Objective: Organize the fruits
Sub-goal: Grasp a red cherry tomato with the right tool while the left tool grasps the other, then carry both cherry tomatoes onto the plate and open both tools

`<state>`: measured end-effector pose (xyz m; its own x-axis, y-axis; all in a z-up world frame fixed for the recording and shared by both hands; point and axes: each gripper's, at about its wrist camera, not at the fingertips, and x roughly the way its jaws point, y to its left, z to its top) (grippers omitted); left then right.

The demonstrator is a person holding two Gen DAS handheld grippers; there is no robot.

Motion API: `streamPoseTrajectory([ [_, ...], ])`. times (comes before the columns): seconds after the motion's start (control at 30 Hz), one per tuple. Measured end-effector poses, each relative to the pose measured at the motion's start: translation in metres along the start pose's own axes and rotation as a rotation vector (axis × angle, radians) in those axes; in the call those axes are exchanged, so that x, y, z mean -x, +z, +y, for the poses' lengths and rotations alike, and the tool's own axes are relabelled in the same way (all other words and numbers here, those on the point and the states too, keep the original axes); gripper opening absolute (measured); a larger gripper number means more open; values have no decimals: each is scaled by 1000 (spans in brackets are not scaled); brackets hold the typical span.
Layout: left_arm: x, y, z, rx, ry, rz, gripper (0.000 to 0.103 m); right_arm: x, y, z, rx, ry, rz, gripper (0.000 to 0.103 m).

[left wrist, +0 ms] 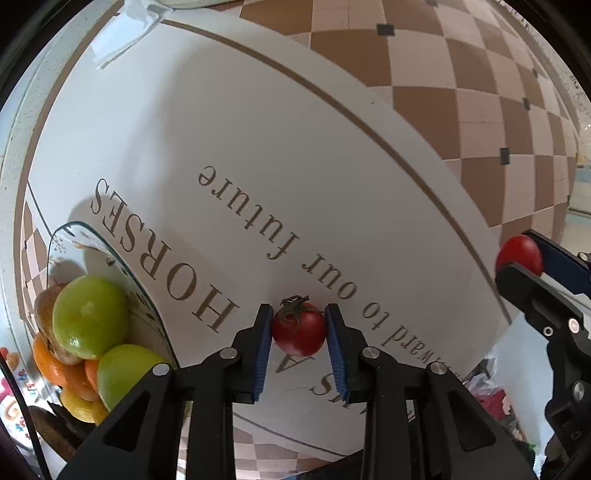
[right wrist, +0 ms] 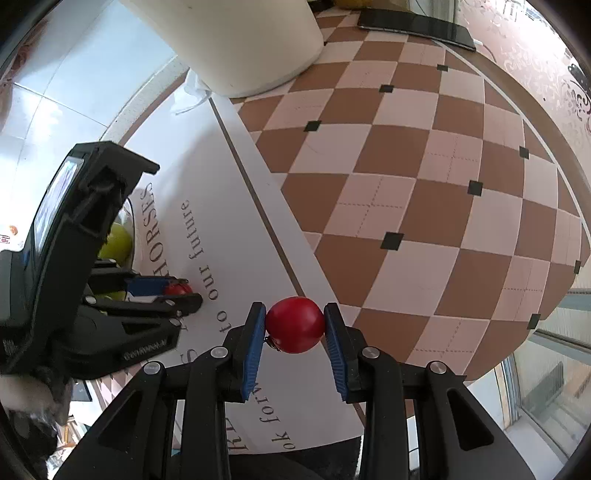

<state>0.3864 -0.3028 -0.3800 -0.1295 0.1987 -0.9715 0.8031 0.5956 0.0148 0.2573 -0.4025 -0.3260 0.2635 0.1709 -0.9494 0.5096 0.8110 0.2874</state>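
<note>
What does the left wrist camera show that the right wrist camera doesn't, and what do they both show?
Only the left wrist view shows the oranges piled in the glass bowl, and the green stem on the tomato in the left gripper.

Only the right wrist view shows the white container and the dark phone at the far end of the checkered tablecloth.

Both show each gripper shut on a red tomato, the right gripper holding the stemless-looking one, plus green apples and the white lettered mat.

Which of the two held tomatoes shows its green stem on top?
The tomato in the left tongs: its green calyx faces up. The tomato in the right tongs shows only smooth red skin on top.
</note>
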Motion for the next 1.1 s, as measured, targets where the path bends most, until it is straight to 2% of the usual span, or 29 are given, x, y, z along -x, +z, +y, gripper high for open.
streamPoseTrajectory([
  [0.13,17,-14,3,55,-37,-75,26,6,2,5,9,0,-9,35],
  [0.33,52,-58,35,222,-190,-197,26,28,5,26,65,9,-32,35],
  [0.53,88,-111,104,429,-300,-303,26,49,11,90,209,67,-57,35],
  [0.73,107,-183,171,648,-325,-402,26,54,3,180,355,174,-66,35],
  [0.93,84,-236,229,847,-350,-412,26,13,-16,254,457,244,21,35],
  [1.1,47,-259,265,965,-397,-375,26,-39,-29,290,496,219,97,35],
])
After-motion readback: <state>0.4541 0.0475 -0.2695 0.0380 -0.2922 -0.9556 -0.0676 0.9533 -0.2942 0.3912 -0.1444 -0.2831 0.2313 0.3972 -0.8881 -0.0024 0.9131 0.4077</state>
